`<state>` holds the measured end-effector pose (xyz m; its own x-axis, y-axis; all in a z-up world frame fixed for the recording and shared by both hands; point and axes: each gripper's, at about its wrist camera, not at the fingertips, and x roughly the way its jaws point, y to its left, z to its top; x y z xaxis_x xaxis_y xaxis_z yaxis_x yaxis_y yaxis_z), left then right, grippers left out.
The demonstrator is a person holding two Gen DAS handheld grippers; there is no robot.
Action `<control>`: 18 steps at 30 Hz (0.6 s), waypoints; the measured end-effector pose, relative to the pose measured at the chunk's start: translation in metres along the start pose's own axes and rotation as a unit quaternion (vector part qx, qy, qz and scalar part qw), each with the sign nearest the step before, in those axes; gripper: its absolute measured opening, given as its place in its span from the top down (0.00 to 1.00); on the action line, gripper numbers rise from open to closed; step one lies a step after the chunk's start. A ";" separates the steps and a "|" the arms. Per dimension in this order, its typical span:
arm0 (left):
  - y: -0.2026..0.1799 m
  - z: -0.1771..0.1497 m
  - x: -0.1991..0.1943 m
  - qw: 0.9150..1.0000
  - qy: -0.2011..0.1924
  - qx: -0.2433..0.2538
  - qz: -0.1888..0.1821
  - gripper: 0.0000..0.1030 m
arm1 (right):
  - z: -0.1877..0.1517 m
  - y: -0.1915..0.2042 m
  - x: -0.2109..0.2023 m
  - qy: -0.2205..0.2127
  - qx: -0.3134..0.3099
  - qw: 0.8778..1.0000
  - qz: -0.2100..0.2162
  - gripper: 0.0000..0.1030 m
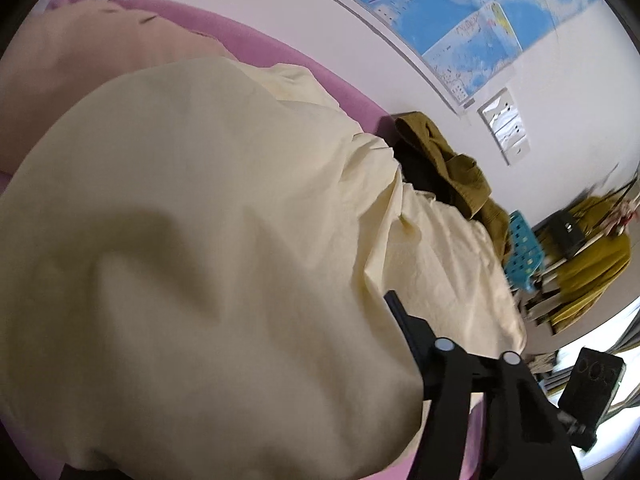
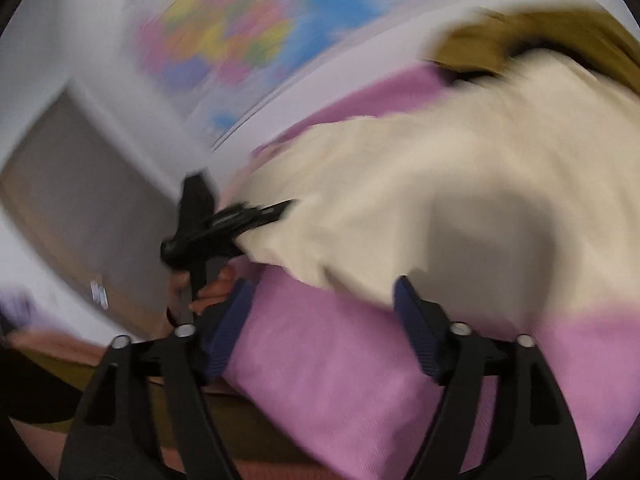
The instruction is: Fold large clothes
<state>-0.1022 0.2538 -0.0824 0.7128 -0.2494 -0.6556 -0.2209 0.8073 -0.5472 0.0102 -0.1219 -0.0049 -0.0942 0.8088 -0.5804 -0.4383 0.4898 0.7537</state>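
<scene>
Right wrist view: right gripper [image 2: 320,320] jaws stand apart, nothing between them, over the pink cover [image 2: 340,380]. The left gripper [image 2: 280,210] reaches into the cream garment [image 2: 440,200] ahead; its grip cannot be told. Left wrist view alone shows soft creased folds, an olive garment [image 1: 448,168] and a perforated blue basket [image 1: 522,256] beyond.

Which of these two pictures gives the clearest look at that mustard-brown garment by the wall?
The left wrist view: the mustard-brown garment is sharp there, crumpled against the wall beyond the cream cloth. The right wrist view shows it only as a blurred strip at the top right.
</scene>
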 end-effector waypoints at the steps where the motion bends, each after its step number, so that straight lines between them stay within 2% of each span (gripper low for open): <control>1: 0.001 0.000 0.000 1.000 0.000 0.004 0.004 0.45 | -0.004 -0.009 -0.008 -0.009 0.023 1.000 -0.006 0.25; 4: -0.002 0.002 0.001 1.000 0.002 0.012 0.017 0.45 | -0.018 -0.051 -0.034 -0.055 0.133 0.989 -0.029 0.24; 7: -0.004 0.003 0.002 1.000 0.006 0.014 0.021 0.44 | -0.017 -0.070 -0.039 -0.088 0.181 0.978 -0.048 0.25; 10: -0.003 0.003 0.003 1.000 0.009 0.016 0.018 0.44 | -0.008 -0.071 -0.031 -0.110 0.187 0.974 -0.071 0.24; 15: 0.000 0.002 0.002 1.000 0.008 0.016 0.007 0.40 | 0.006 -0.066 -0.018 -0.157 0.196 0.957 -0.146 0.23; 18: -0.002 0.002 0.002 1.000 0.007 0.022 0.006 0.37 | 0.015 -0.064 -0.005 -0.187 0.184 0.949 -0.176 0.17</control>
<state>-0.0992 0.2527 -0.0821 0.7009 -0.2466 -0.6693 -0.1998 0.8329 -0.5161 0.0524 -0.1524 -0.0455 0.3547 0.5992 -0.7177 -0.0347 0.7755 0.6303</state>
